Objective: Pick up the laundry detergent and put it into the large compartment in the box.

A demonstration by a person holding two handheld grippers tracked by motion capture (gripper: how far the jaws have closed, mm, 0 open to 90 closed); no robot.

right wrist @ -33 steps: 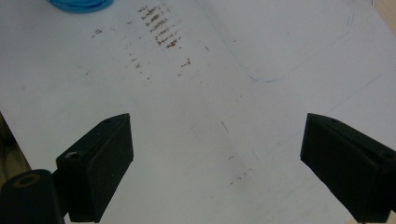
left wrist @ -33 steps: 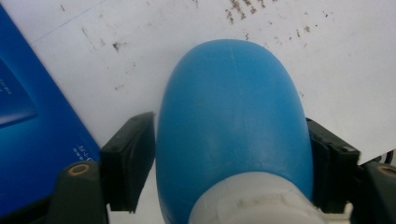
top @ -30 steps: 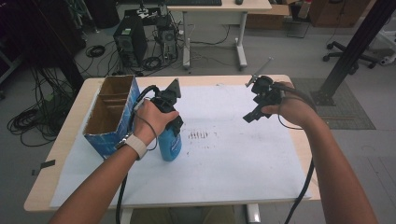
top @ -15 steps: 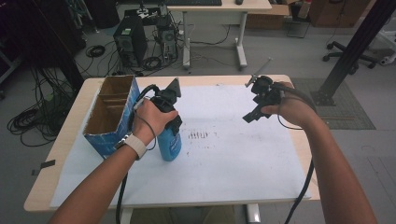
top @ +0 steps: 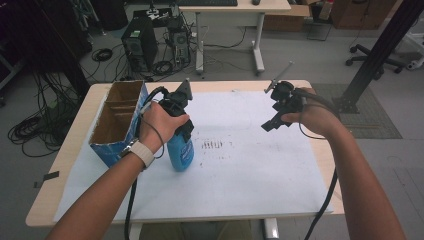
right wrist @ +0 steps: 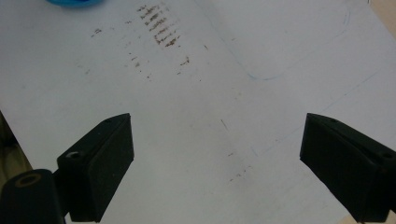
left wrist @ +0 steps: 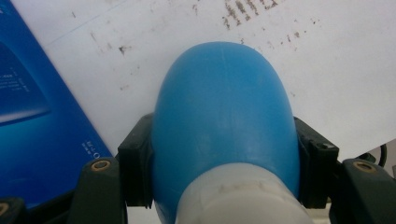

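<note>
The surface [top: 65, 165] is covered by a white sheet [top: 250, 170] marked with brown smudges [top: 212, 145]. An open cardboard box [top: 117, 122] with blue sides is stood at the sheet's left edge. Just right of it, an upright blue bottle [top: 181, 152] with a white neck is clamped between the jaws of the left gripper [top: 181, 125]. The right gripper [top: 274, 120] is held above the sheet, well apart from the bottle, jaws spread wide with nothing between them.

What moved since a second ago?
Nothing visibly moved. The left gripper still clamps the blue bottle upright beside the box, and the right gripper still hangs open above the paper.
</note>
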